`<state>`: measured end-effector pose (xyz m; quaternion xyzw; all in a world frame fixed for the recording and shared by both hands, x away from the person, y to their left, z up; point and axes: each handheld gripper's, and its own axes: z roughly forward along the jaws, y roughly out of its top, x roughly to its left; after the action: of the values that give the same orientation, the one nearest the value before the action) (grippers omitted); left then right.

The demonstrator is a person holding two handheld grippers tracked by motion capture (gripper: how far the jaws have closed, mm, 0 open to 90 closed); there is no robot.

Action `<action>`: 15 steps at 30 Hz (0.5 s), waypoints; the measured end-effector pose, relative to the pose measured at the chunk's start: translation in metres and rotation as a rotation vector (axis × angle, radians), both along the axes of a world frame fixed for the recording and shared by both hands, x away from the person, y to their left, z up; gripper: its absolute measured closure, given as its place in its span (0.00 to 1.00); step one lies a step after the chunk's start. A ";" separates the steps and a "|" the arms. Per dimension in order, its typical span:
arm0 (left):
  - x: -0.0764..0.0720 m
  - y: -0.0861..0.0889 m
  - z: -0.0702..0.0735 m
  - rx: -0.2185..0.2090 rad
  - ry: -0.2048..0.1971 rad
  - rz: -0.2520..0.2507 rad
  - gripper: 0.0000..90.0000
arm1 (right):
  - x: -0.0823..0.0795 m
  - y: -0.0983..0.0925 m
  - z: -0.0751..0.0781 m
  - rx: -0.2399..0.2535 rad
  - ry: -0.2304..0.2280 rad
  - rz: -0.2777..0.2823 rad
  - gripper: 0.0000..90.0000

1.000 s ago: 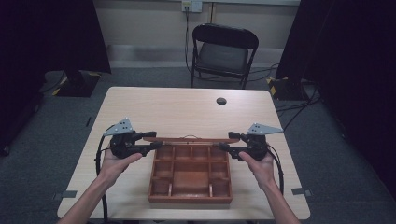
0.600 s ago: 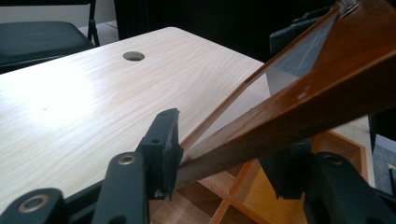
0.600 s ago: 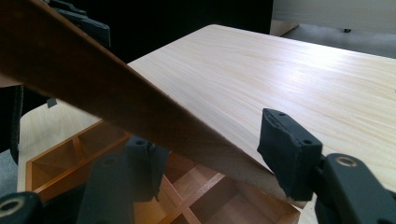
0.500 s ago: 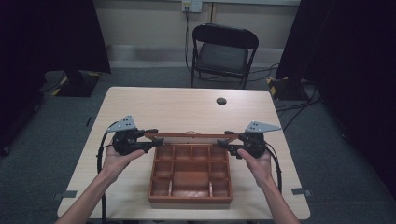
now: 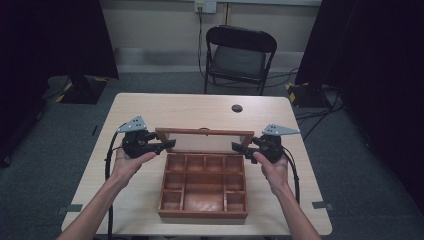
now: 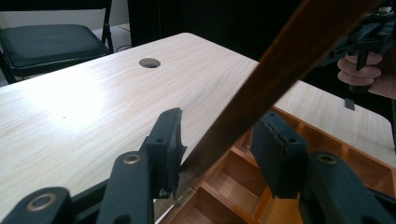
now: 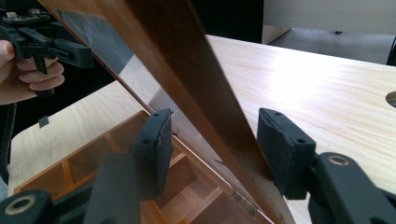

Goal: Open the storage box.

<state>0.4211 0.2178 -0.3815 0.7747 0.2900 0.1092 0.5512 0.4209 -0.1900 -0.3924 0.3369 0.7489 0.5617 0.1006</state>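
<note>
a black folding chair (image 5: pixel 239 56) stands behind the table (image 5: pixel 150 107).

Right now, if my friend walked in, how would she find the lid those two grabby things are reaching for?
Start at the pale wooden table in front of the black folding chair. In its middle lies an open brown wooden box split into little compartments. The lid is the flat framed panel standing up along the box's far edge, hinged there, between the left gripper and right gripper; it alone stands upright.
</note>
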 end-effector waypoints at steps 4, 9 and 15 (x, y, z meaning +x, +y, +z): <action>0.005 0.000 0.000 -0.012 0.007 0.004 0.59 | 0.003 0.000 0.000 0.009 0.005 -0.003 0.52; 0.013 0.000 -0.004 -0.024 0.020 0.007 0.59 | 0.008 0.001 0.001 0.011 0.001 -0.011 0.53; 0.019 0.000 -0.014 -0.047 0.043 0.017 0.60 | 0.014 -0.002 -0.002 0.041 0.002 -0.008 0.54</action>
<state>0.4398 0.2182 -0.3955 0.7613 0.3107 0.0903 0.5618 0.4351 -0.1917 -0.3948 0.3425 0.7359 0.5762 0.0951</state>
